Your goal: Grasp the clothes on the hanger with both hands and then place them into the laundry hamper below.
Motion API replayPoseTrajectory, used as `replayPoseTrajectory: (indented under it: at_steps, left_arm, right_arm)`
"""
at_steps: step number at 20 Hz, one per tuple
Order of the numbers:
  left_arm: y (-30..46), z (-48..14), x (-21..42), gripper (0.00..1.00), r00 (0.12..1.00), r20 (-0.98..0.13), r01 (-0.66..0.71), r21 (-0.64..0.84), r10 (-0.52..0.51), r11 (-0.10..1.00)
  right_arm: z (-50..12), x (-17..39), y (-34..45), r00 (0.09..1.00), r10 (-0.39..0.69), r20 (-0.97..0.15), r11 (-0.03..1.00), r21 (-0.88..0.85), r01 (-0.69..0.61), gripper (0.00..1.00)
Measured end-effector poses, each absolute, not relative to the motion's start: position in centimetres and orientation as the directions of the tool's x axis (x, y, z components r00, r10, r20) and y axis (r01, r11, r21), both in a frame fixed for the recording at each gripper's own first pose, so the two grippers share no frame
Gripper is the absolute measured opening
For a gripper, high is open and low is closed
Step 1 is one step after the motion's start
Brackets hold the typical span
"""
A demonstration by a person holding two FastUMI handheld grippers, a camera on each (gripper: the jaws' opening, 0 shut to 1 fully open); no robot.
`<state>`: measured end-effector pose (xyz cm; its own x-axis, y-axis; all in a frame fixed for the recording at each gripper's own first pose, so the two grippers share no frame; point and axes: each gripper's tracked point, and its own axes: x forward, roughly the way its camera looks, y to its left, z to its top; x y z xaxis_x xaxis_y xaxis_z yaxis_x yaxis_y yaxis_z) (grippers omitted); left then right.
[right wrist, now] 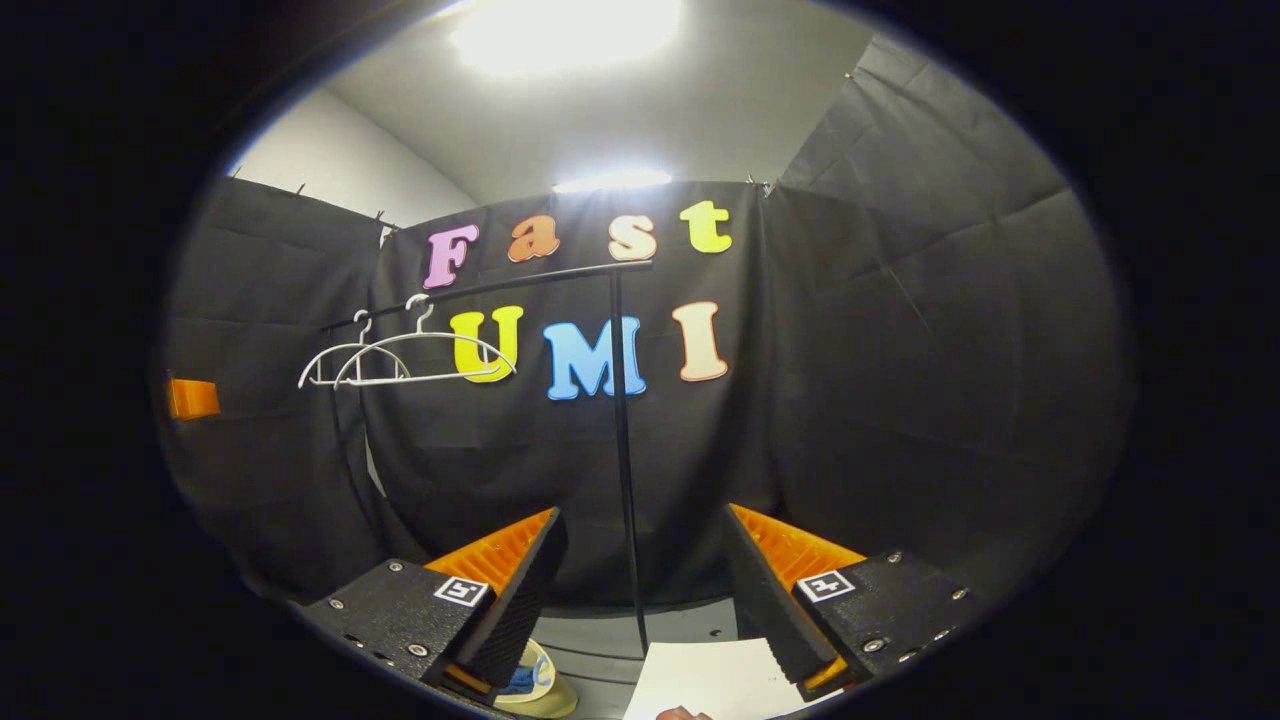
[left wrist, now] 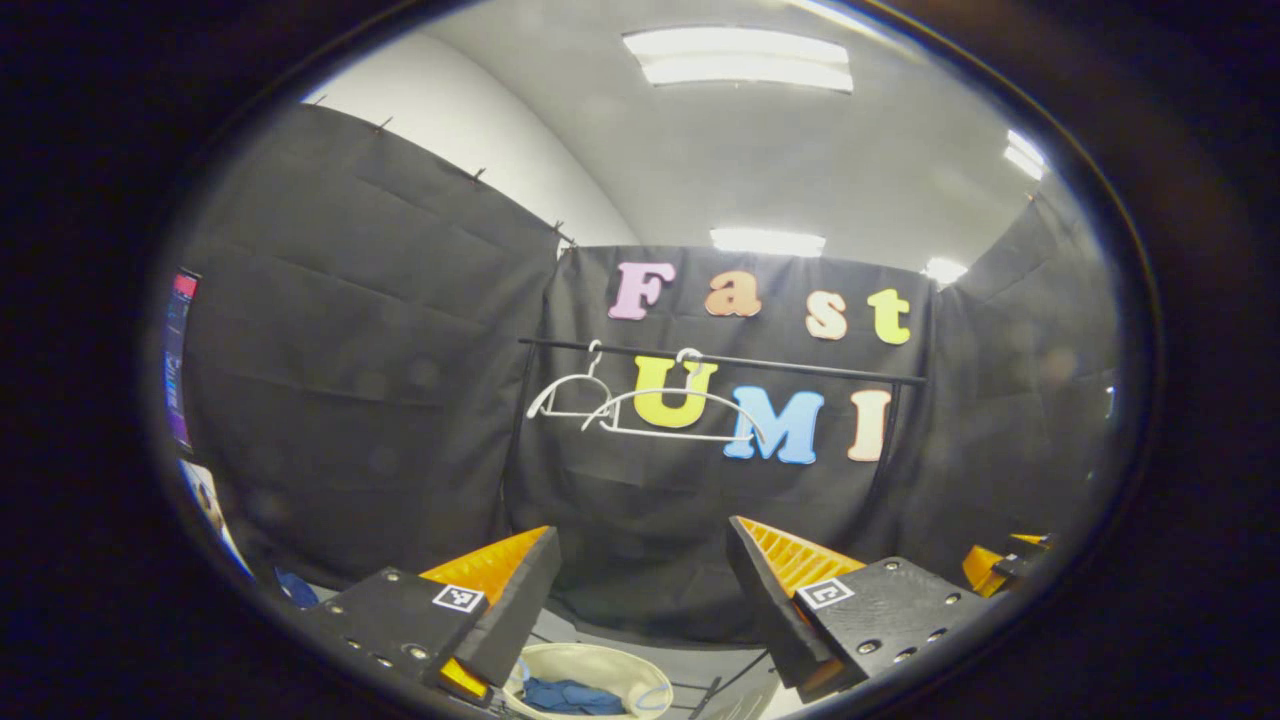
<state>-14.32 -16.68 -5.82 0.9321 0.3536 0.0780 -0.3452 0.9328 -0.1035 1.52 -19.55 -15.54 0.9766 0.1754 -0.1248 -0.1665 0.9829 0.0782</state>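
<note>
Both grippers point up at the rail [left wrist: 720, 362] w/ nothing between the fingers: left gripper [left wrist: 640, 590] released, fingers spread wide; right gripper [right wrist: 640, 580] likewise released. Two white hangers [left wrist: 640, 405] hang bare on the rail, side by side, toward its left end. Clothes [left wrist: 572, 697], blue, lie bunched inside the laundry hamper [left wrist: 590, 662], a pale round tub on the floor below, seen btwn the left gripper's fingers at the bottom of the left gripper view. In the right gripper view the hamper's rim shows beside the near finger, and the rail's upright post [right wrist: 625, 460] runs down the middle. White sheet [right wrist: 710, 680] lies at bottom.
</note>
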Motion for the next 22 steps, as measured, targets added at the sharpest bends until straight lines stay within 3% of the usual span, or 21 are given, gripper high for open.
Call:
replayPoseTrajectory:
  at_steps: [10,22]
  left_arm:
    - [-19.9,-7.0,-17.4,0.97,0.902,0.071,-0.42,-0.081,0.426,0.904]
    - [-20.3,-7.1,-14.9,0.97,0.932,0.063,-0.353,-0.077,0.357,0.933]
  right_arm:
    - [-16.3,1.7,-22.2,0.966,0.231,-0.114,0.967,0.141,-0.214,0.94]
    - [-16.0,2.3,-24.4,0.983,0.157,-0.09,0.985,0.084,-0.15,0.95]
